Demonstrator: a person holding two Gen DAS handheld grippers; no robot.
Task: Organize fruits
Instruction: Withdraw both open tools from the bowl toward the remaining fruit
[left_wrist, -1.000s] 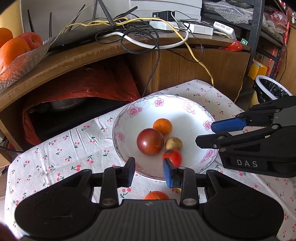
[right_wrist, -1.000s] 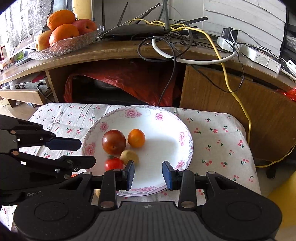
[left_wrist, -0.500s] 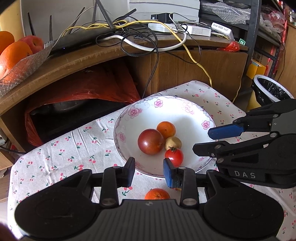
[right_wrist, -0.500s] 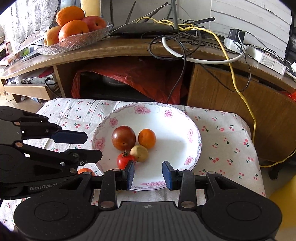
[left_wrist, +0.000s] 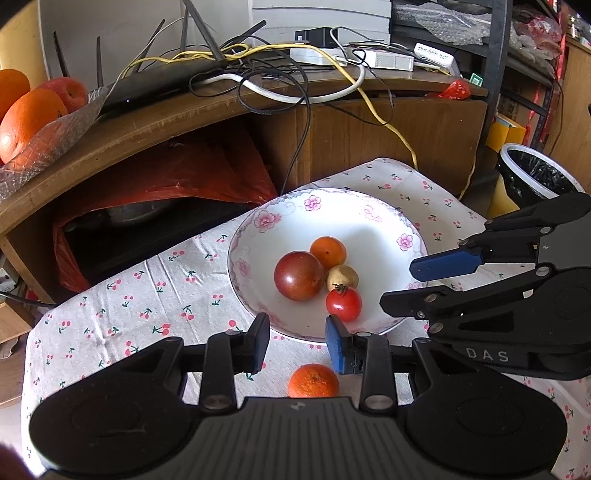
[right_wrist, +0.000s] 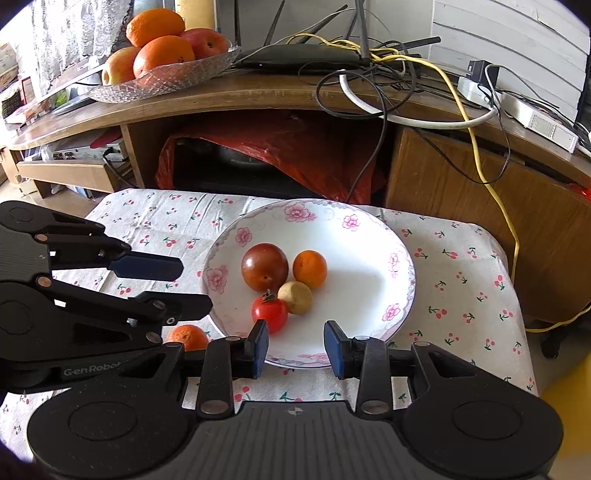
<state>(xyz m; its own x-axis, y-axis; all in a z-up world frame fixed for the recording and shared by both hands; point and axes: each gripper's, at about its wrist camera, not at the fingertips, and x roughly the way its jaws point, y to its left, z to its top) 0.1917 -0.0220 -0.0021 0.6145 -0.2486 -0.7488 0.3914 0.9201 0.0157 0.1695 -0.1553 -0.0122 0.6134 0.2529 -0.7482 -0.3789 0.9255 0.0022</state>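
A flowered white plate (left_wrist: 380, 229) (right_wrist: 369, 236) on the cherry-print cloth holds a dark red plum (left_wrist: 298, 275) (right_wrist: 264, 266), a small orange (left_wrist: 327, 252) (right_wrist: 309, 268), a yellowish fruit (left_wrist: 342, 277) (right_wrist: 295, 297) and a red tomato (left_wrist: 343, 304) (right_wrist: 269, 314). A mandarin (left_wrist: 313, 380) (right_wrist: 187, 336) lies on the cloth just in front of the plate's near rim. My left gripper (left_wrist: 297, 346) is open above that mandarin, holding nothing. My right gripper (right_wrist: 295, 348) is open over the plate's near edge, also with nothing in it.
A wooden desk behind the table carries a glass bowl of oranges and apples (right_wrist: 162, 55), a router and tangled cables (left_wrist: 295, 74). A red bag (right_wrist: 288, 147) fills the shelf under it. A bin with a black liner (left_wrist: 532, 177) stands right of the table.
Both grippers have drawn back toward me and slightly up, so more of the mandarin shows between the left fingers. The fruits on the plate have not moved.
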